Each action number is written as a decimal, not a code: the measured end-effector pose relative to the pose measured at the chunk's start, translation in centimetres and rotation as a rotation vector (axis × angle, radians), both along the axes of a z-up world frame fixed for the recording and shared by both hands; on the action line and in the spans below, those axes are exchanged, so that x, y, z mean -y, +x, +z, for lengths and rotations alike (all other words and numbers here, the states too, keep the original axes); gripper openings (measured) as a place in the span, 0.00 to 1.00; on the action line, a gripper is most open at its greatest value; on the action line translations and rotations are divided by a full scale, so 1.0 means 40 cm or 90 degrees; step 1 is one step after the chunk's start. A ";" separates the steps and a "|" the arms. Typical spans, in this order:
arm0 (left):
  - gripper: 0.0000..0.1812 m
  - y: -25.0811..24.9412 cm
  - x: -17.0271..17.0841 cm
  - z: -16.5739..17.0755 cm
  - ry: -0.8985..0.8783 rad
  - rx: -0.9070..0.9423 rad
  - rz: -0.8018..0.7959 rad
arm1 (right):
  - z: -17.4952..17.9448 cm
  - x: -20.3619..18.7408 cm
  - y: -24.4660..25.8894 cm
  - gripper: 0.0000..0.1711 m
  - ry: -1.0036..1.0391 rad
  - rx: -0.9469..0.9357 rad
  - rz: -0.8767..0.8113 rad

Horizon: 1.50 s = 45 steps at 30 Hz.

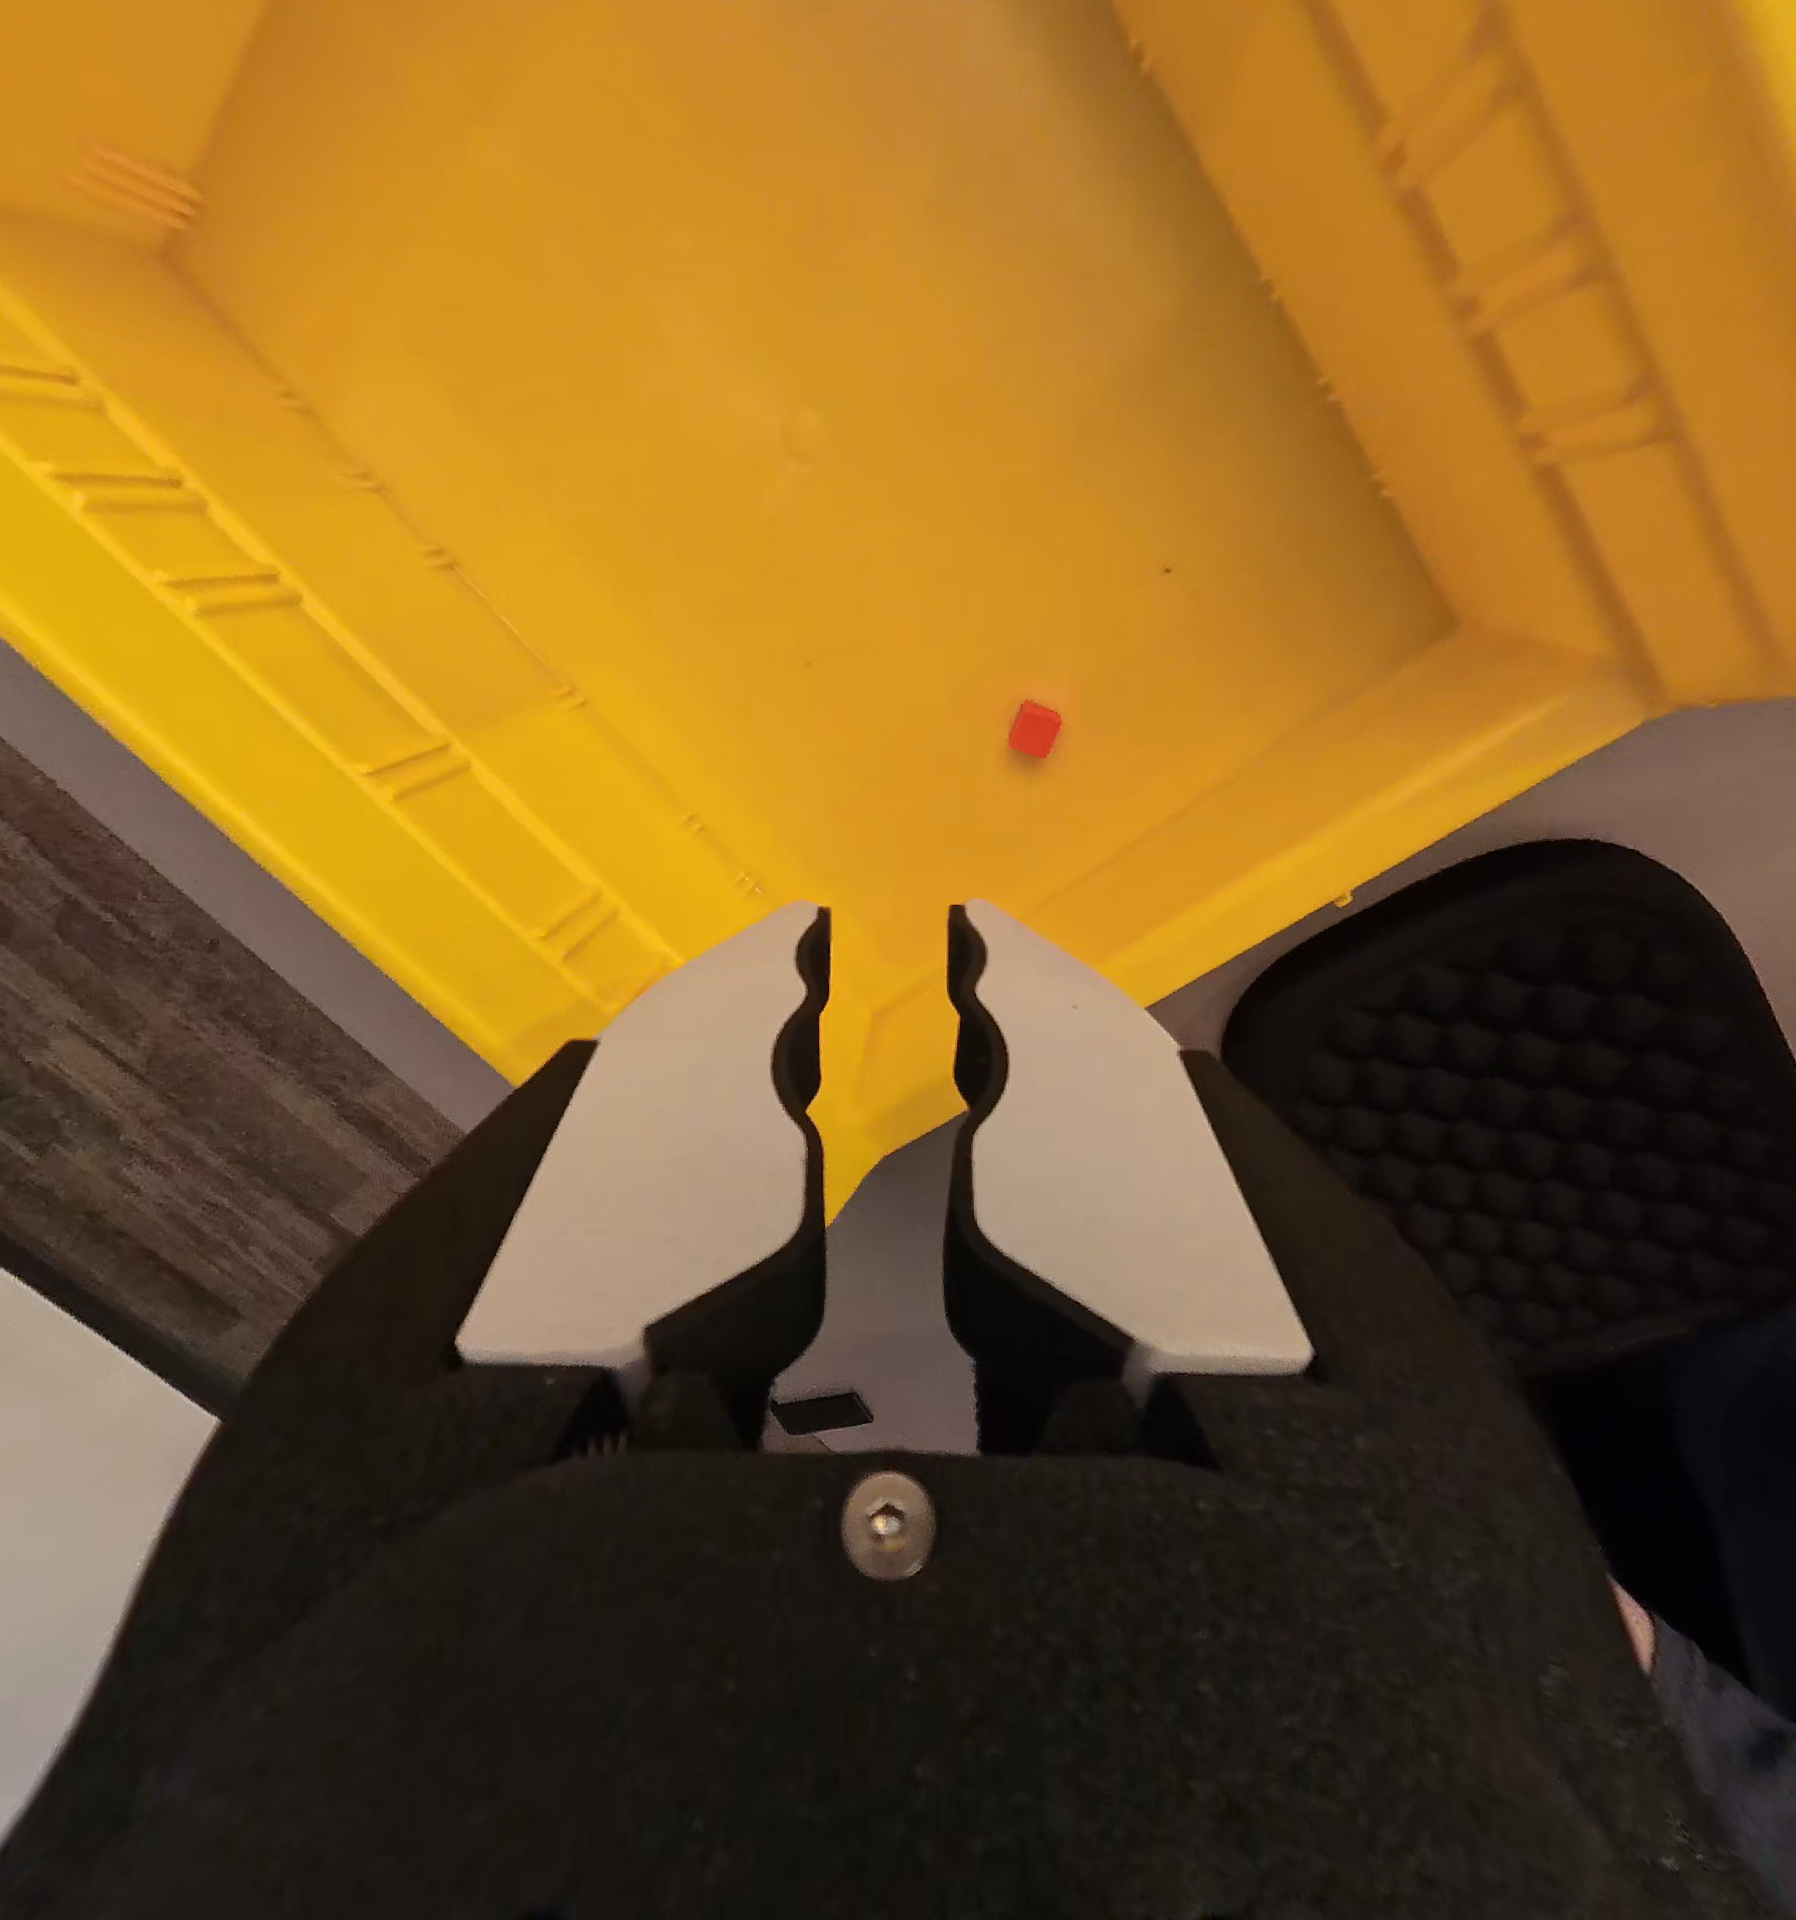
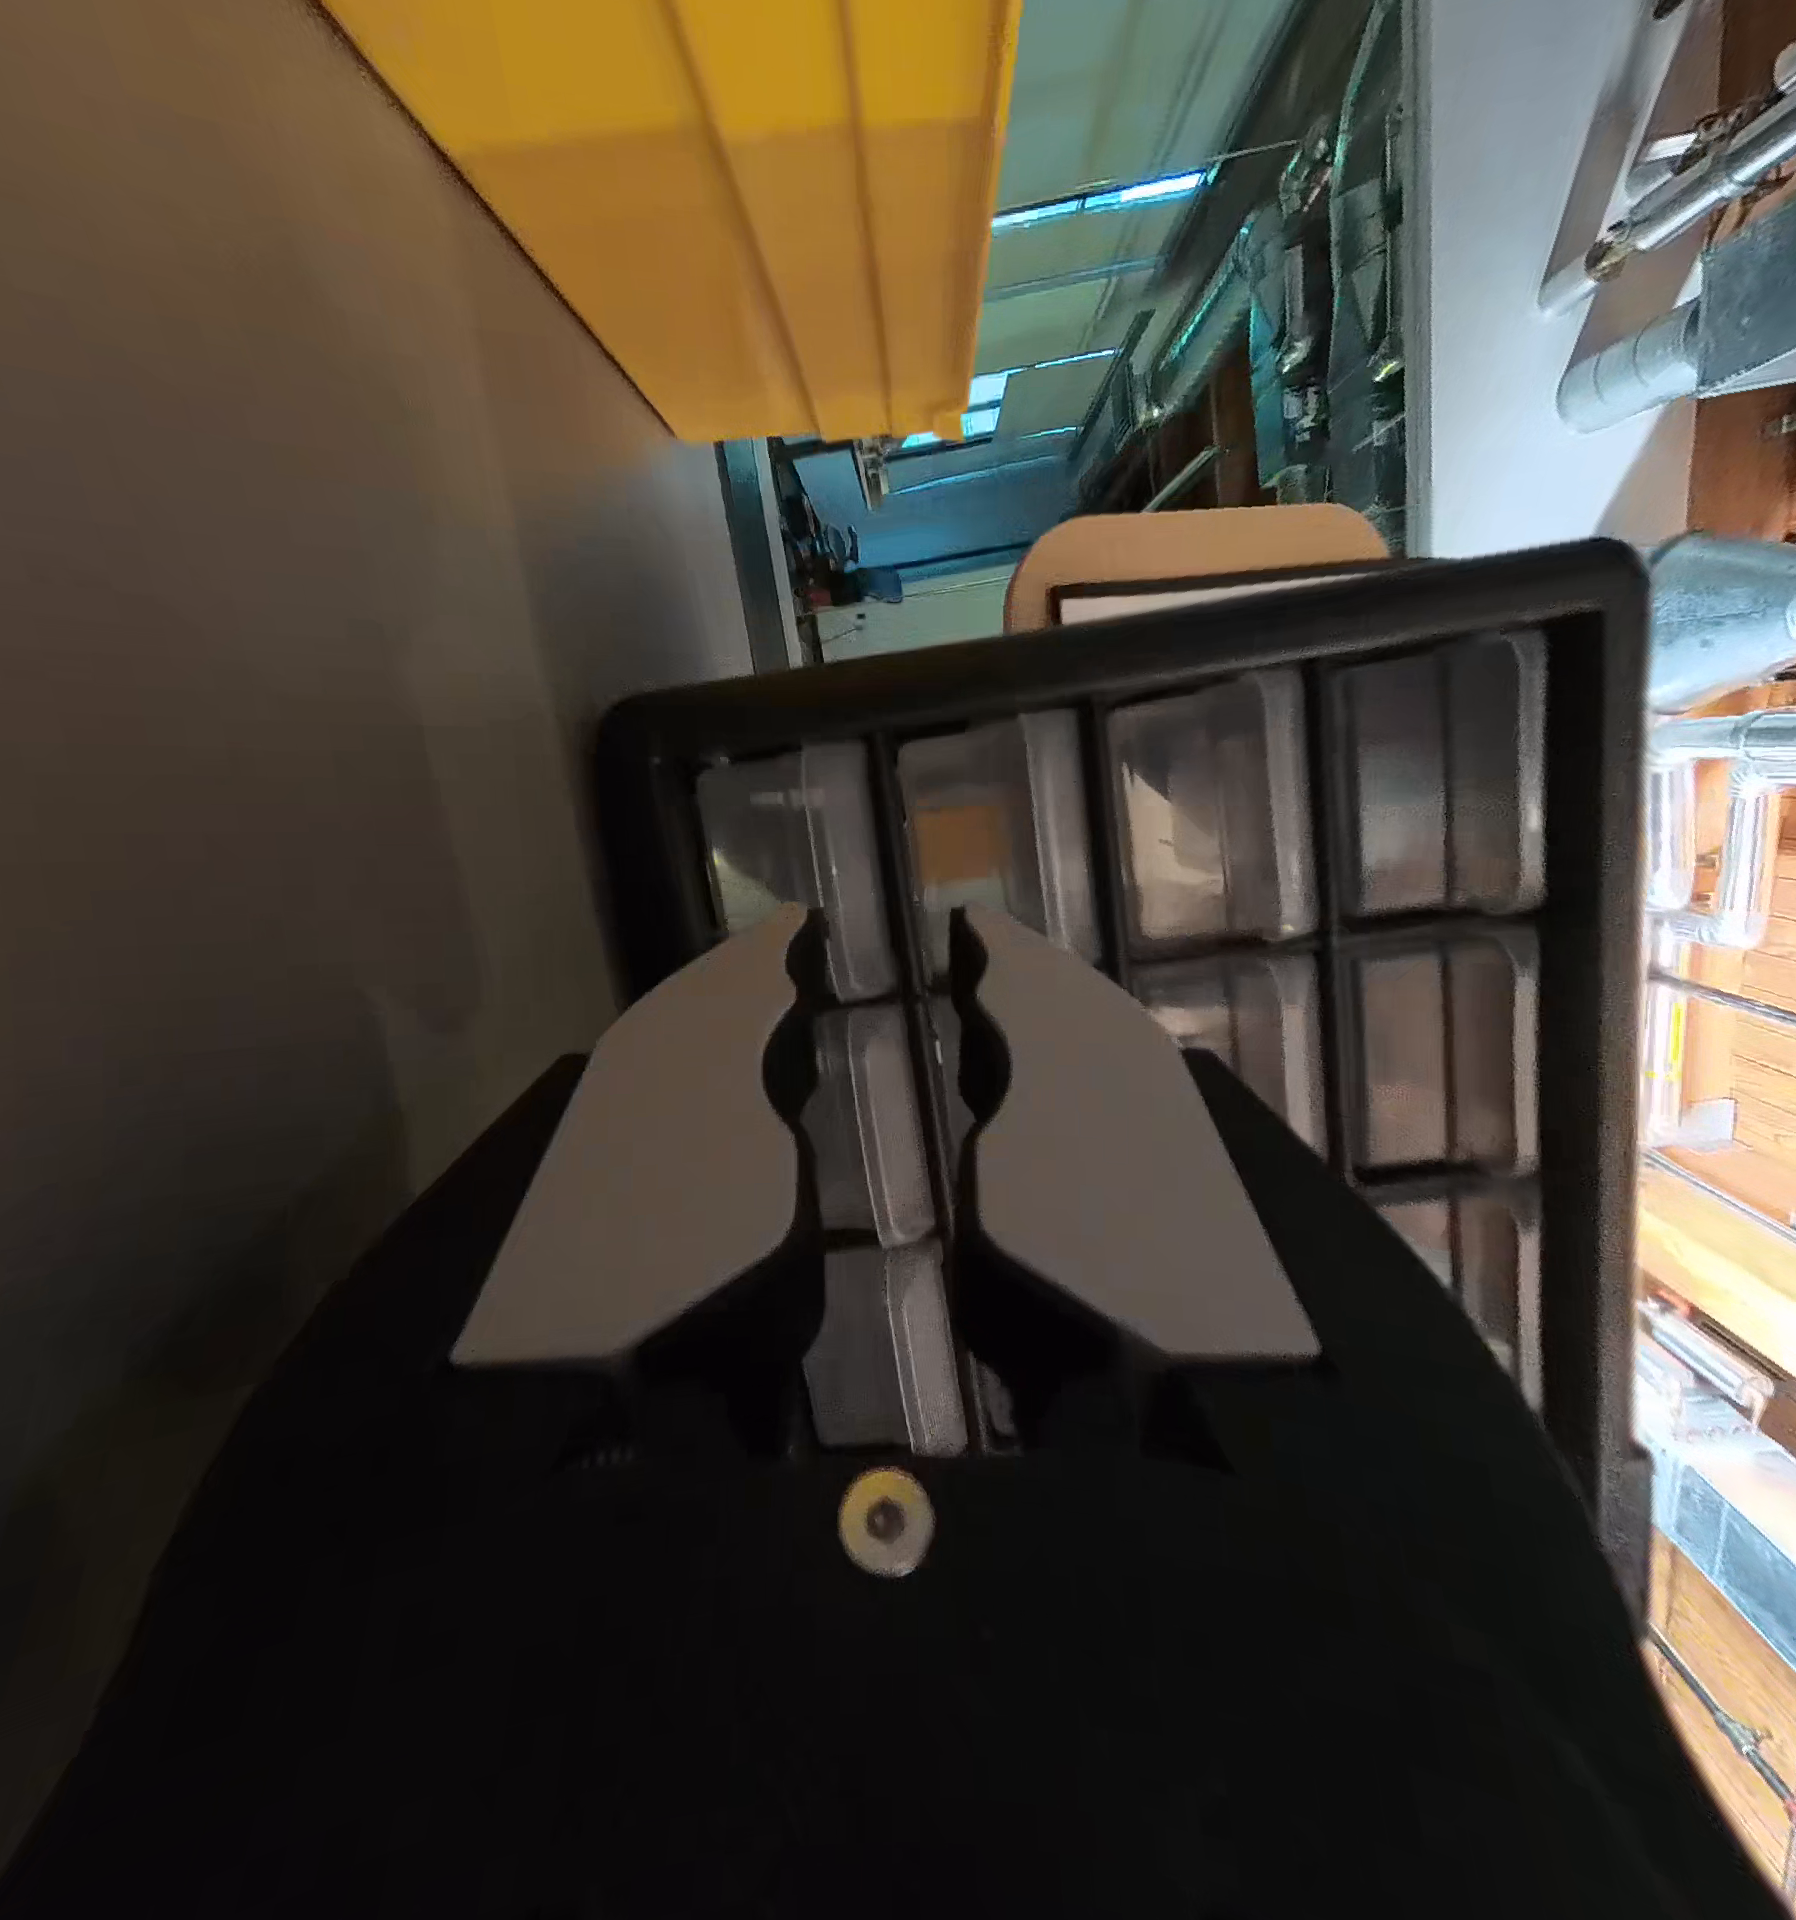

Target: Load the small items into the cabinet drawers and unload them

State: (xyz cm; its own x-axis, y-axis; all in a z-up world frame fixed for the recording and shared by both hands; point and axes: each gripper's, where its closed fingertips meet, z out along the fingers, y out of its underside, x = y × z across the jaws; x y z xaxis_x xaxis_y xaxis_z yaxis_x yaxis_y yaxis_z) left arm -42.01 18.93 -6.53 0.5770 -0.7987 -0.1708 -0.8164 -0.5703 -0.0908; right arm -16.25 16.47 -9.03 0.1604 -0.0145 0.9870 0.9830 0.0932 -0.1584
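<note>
Left wrist view: left gripper (image 1: 889,914) at lower centre of the frame, pale fingers (image 1: 686,1132) parted with a narrow gap between them, nothing held. Tips poised over the near corner of a yellow bin (image 1: 250,582) that fills the upper part of the frame. One small red cube (image 1: 1034,727) on the bin floor, right of centre, just above and right of the fingertips, apart from them and near the bin's near wall. Black cushioned chair seat (image 1: 1538,1091) with a dimpled pattern at right, below the bin's edge. Grey wood-grain floor (image 1: 94,987) at left, pale table surface (image 1: 32,1455) at lower left.

Right wrist view, turned sideways and somewhat blurred: right gripper (image 2: 889,920) at centre, fingers (image 2: 665,1143) parted by a slim gap, empty. Directly ahead, black cabinet (image 2: 1611,935) with rows of clear plastic drawers (image 2: 1434,790); drawer fronts visible through the gap between the fingers, with one drawer handle lying in that gap; contact with it impossible to tell. Something orange faintly visible through one clear drawer near the fingertips, too blurred to identify. Yellow bin's outer wall (image 2: 748,208) at top, left of centre. Beige table (image 2: 250,623) along the left side. Metal pipes (image 2: 1725,156) at the right edge.
</note>
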 end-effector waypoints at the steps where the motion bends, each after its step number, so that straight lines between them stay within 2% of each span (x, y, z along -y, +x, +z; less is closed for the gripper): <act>1: 0.12 0.001 0.001 -0.001 -0.002 -0.001 -0.004 | -0.005 -0.014 -0.003 0.14 -0.004 0.002 -0.001; 8: 0.12 -0.004 0.000 -0.024 -0.032 -0.005 0.006 | -0.037 -0.079 0.012 0.13 -0.015 0.064 -0.023; 10: 0.12 -0.002 0.008 -0.043 -0.064 -0.006 0.009 | -0.030 -0.084 0.010 0.10 0.003 0.079 -0.021; 11: 0.12 0.001 0.015 -0.053 -0.084 -0.006 0.010 | -0.024 -0.084 0.011 0.07 0.010 0.078 -0.023; 17: 0.16 0.007 0.033 -0.131 -0.180 -0.043 0.015 | -0.022 -0.066 0.009 0.07 0.001 0.071 -0.018; 22: 0.18 0.029 0.030 -0.167 -0.233 -0.018 0.036 | -0.024 -0.023 0.002 0.07 -0.010 0.069 -0.011; 29: 0.13 0.037 0.027 -0.185 -0.231 -0.033 -0.015 | -0.026 0.011 -0.005 0.07 -0.025 0.054 -0.010; 45: 0.11 0.059 0.020 -0.212 -0.235 -0.043 -0.043 | -0.032 0.035 -0.008 0.07 -0.053 0.034 -0.020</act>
State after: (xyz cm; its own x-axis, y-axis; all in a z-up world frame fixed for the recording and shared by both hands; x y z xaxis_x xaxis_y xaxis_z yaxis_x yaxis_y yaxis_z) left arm -39.65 18.12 -15.02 0.5181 -0.8495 0.0997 -0.8504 -0.4993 0.1657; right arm -16.57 15.07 -10.29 0.1080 0.0637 0.9921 0.9925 0.0512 -0.1113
